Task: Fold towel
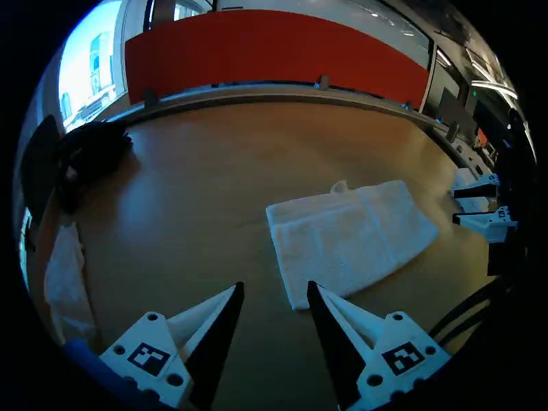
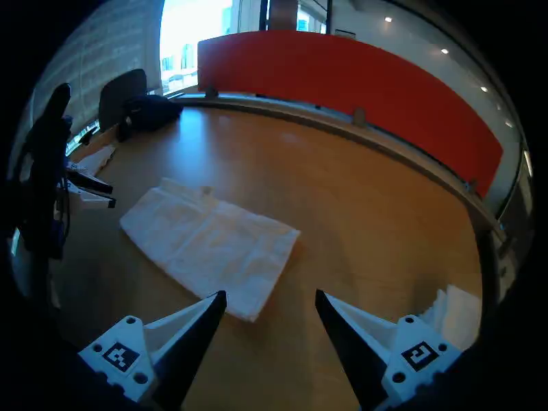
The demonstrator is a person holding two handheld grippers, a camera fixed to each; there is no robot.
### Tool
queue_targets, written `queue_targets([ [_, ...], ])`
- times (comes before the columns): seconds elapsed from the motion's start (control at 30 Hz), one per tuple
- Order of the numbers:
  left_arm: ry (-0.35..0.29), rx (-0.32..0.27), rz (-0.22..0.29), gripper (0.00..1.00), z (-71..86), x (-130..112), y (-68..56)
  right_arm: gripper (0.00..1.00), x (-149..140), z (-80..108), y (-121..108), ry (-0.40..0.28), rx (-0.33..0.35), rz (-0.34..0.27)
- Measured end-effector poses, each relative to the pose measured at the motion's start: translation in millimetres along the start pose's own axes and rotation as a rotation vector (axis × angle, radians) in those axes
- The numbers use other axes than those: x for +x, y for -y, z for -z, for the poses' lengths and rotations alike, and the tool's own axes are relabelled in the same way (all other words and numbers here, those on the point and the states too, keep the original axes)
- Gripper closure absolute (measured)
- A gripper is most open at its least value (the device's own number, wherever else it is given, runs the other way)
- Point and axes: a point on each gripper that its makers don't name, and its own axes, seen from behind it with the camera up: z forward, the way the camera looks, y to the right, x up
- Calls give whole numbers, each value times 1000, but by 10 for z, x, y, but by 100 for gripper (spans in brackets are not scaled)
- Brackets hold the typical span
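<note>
Wooden tabletop point(image 1: 192, 205) is stretching back toward a red partition point(image 1: 274, 55), and a white towel point(image 1: 349, 236) is lying flat on it between both tools. Left gripper point(image 1: 275, 286) is hovering near one towel corner, fingers spread and empty; right gripper point(image 2: 270, 294) is likewise hanging released, gripping nothing.

Towel point(image 1: 349, 236) on table point(image 1: 205, 178), between left claw point(image 1: 274, 288) and right claw point(image 2: 269, 293).

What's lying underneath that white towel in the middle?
The towel lies flat on the wooden table, which shows all around it. The cloth covers whatever is directly beneath, so that spot cannot be seen, though no bulge hints at anything hidden.
</note>
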Motion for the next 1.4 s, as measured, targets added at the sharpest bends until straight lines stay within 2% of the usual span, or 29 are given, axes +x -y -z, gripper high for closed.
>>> queue_targets([
  [0.17, -4, 10, 12, 33, 47, -51, 7, 0, 10, -7, 11, -6, 10, 4],
  [0.27, -18, 33, 8, 33, 95, -51, 53, 0, 37, -17, 50, -18, 31, 15],
  [0.47, -51, 65, -2, 33, 214, -44, 124, 0, 49, -42, 113, -25, 70, 62],
  [0.77, -116, 90, 14, 33, 406, -54, 188, 0, 31, -82, 184, -24, 130, 128],
  [1.4, -155, 144, 50, 33, 725, -277, 356, 0, -101, -197, 253, 29, 217, 249],
])
